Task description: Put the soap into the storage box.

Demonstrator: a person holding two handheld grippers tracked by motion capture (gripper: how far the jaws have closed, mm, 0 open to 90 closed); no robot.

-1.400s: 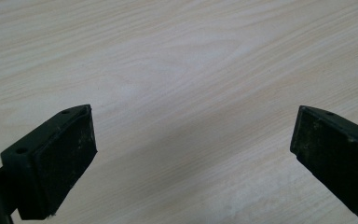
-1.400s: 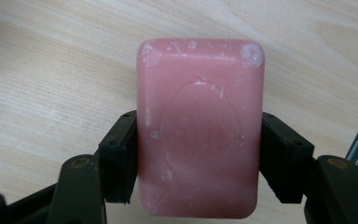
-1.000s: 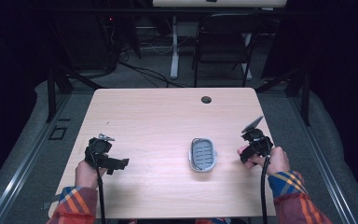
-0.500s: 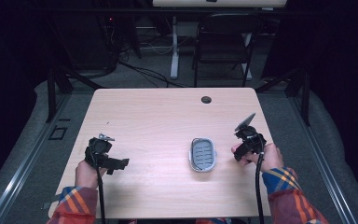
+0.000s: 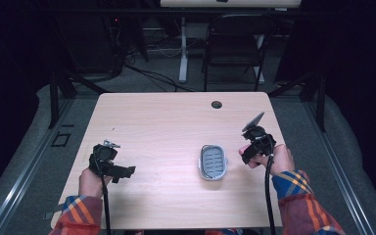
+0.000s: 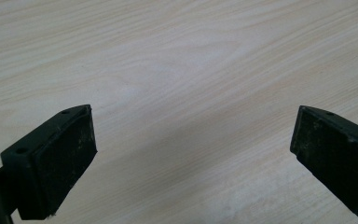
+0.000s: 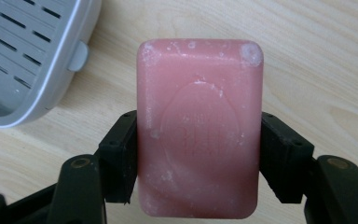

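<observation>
1. The pink soap bar (image 7: 199, 128) sits clamped between the two black pads of the right claw (image 7: 199, 154), one pad on each long side; its far end juts out past the pads, and its broad face with a stamped oval faces the right gripper view.
2. In that view the soap hangs above the bare tabletop (image 7: 326, 60), not touching it as far as the picture shows.
3. Ahead and to the left of the right claw lies the grey soap dish (image 7: 25, 56), with a slotted floor; the soap is near its rim but apart from it.
4. In the high view the right claw (image 5: 252, 147) is just to the right of the soap dish (image 5: 212, 162), held in the person's right hand (image 5: 274, 159).
5. The left claw (image 6: 191, 154) is spread wide, with nothing but tabletop between its pads.
6. In the high view the left claw (image 5: 122, 171) is well apart from the dish, near the tabletop's left edge.
</observation>
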